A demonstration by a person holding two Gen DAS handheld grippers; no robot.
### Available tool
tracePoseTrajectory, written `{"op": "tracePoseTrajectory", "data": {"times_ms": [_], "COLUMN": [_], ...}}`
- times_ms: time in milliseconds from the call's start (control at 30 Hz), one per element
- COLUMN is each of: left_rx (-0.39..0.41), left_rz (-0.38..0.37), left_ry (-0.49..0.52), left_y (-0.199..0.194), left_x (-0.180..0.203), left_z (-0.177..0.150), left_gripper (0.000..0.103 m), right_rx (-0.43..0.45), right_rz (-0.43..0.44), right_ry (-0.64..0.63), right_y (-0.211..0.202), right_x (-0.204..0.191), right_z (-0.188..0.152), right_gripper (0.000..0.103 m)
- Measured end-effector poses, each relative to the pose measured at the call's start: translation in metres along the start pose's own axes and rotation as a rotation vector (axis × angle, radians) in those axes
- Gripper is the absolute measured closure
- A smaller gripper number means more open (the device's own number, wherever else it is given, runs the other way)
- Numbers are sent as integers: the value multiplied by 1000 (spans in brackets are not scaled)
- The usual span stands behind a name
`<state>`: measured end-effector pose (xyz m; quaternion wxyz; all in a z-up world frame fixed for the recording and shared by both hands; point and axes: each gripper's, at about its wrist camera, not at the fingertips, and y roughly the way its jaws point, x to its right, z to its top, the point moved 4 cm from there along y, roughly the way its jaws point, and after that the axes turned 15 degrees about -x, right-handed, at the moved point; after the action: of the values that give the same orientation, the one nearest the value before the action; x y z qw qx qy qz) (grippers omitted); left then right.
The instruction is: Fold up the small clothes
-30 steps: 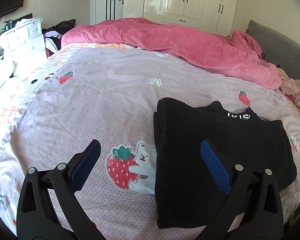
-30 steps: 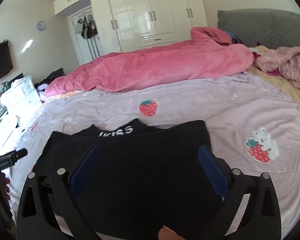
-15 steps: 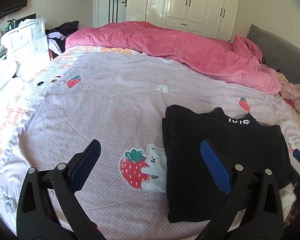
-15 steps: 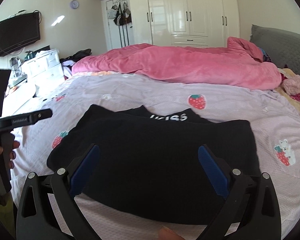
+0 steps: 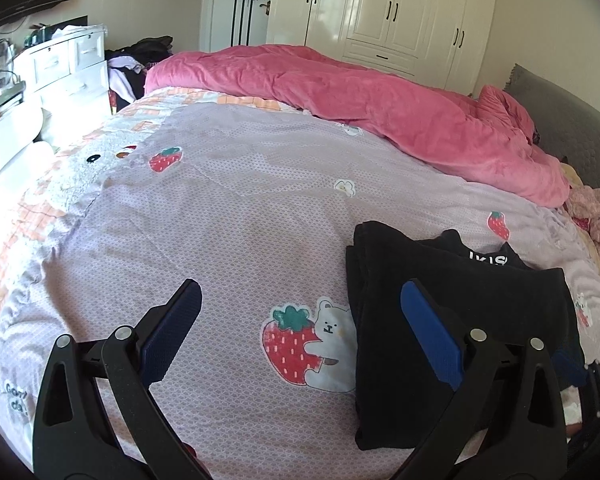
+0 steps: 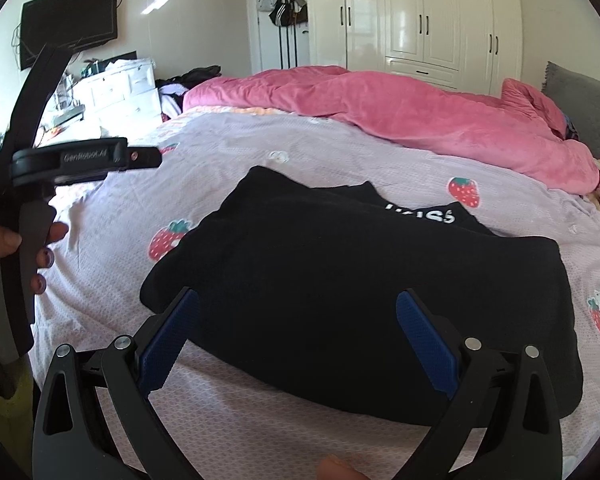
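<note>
My left gripper (image 5: 300,312) hangs above the bed with its blue-padded fingers (image 5: 172,332) spread wide and nothing between them. Below that gap lies the lilac bedspread (image 5: 228,208), with a strawberry-and-bear print (image 5: 308,348) right under it. The folded black garment (image 5: 452,304) sits at about 3 o'clock from this gripper; my right-hand pad overlaps its left edge in the left wrist view, but whether it touches the cloth I cannot tell.

My right gripper (image 6: 296,320) is also spread wide and holds nothing. From the right wrist camera the black garment (image 6: 360,280) fills the centre of the view, lying flat on the bedspread (image 6: 340,148) as a rough rectangle, with both fingers (image 6: 424,340) framing its near edge. White lettering (image 6: 424,214) shows on a layer that peeks out from under the top fold at about 1 o'clock. A strawberry print (image 6: 464,191) lies just beyond it on the spread.

At 9 o'clock in the right wrist view I can see my left hand (image 6: 4,248) wrapped around the black handle of the other gripper, well off to the side of the garment.

At 12 o'clock, along the far side of the bed, a pink blanket (image 5: 380,108) is bunched up. Behind it stand white wardrobe doors (image 6: 420,20). A white chest of drawers (image 5: 60,68) sits at about 10 o'clock and a dark wall screen (image 6: 70,20) hangs above that side of the room.
</note>
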<state>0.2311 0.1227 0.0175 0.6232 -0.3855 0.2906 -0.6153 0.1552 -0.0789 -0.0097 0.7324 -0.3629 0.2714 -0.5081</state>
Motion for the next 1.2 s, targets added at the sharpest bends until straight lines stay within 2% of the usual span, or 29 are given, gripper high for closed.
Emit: {"op": "tracePoseTrajectory", "data": {"times_ms": [333, 600, 1100, 1133, 1167, 1200], "left_rx": [-22, -55, -76, -79, -83, -88], "left_rz": [-16, -14, -24, -27, -30, -35], "left_ry": [-22, -20, -28, -29, -30, -29], "left_y": [14, 32, 47, 49, 51, 54], "left_x": [-7, -4, -1, 0, 1, 3], "left_z": [0, -2, 1, 2, 2, 2], "left_gripper": [9, 9, 9, 9, 9, 9], "right_rx": [-62, -135, -95, -86, -78, -71], "right_rz": [-35, -132, -201, -200, -191, -169], "right_ry": [-115, -192, -190, -185, -181, -176], "right_y": [24, 58, 78, 77, 75, 74], "right_x": [-33, -48, -52, -51, -50, -48], "right_z": [-7, -17, 8, 9, 10, 11], "right_gripper": [5, 5, 6, 8, 17, 32]}}
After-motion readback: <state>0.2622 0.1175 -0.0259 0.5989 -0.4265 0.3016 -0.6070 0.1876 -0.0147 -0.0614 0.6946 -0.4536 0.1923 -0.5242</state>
